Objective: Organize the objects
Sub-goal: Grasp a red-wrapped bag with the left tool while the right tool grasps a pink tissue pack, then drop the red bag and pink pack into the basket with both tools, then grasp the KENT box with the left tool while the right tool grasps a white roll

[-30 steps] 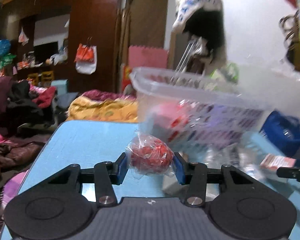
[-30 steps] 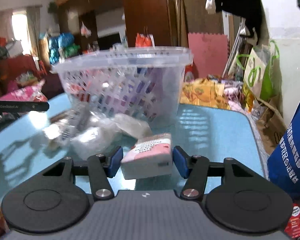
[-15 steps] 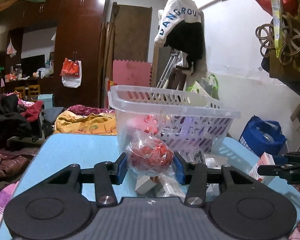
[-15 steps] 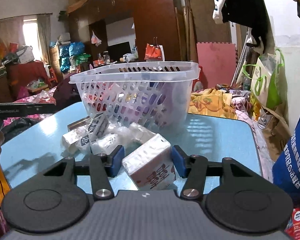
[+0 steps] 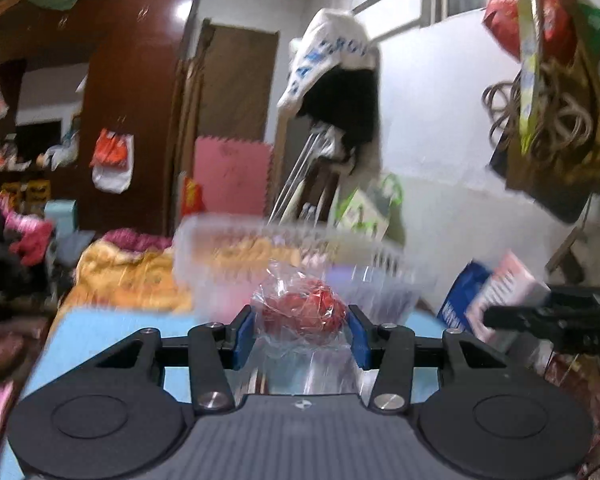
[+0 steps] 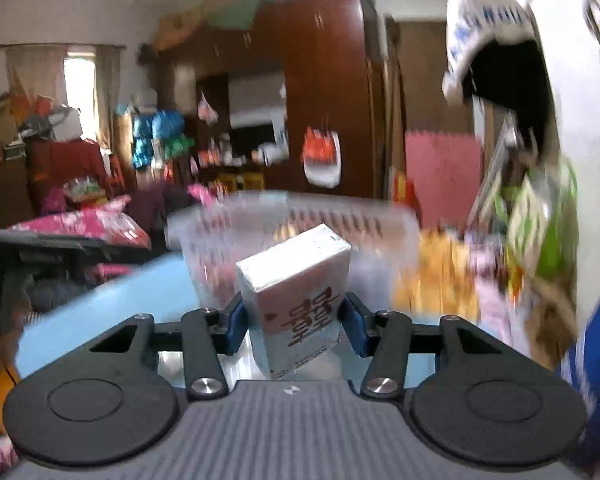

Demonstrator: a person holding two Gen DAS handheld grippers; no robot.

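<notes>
1. Clear slotted basket [image 5: 384, 258] stood blurred on the blue table [image 5: 100, 330], just beyond both grippers.
2. Left gripper [image 5: 302, 330]: narrowly parted, pads clamped on a plastic-wrapped red ball [image 5: 302, 312], raised off the table.
3. Right gripper [image 6: 292, 322]: jaws just closing, pressed on a tilted pink-and-white tissue pack [image 6: 296, 296] before the basket.

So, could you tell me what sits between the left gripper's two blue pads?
A clear plastic bag with something red inside, clamped by the left gripper, seen in the left wrist view.
</notes>
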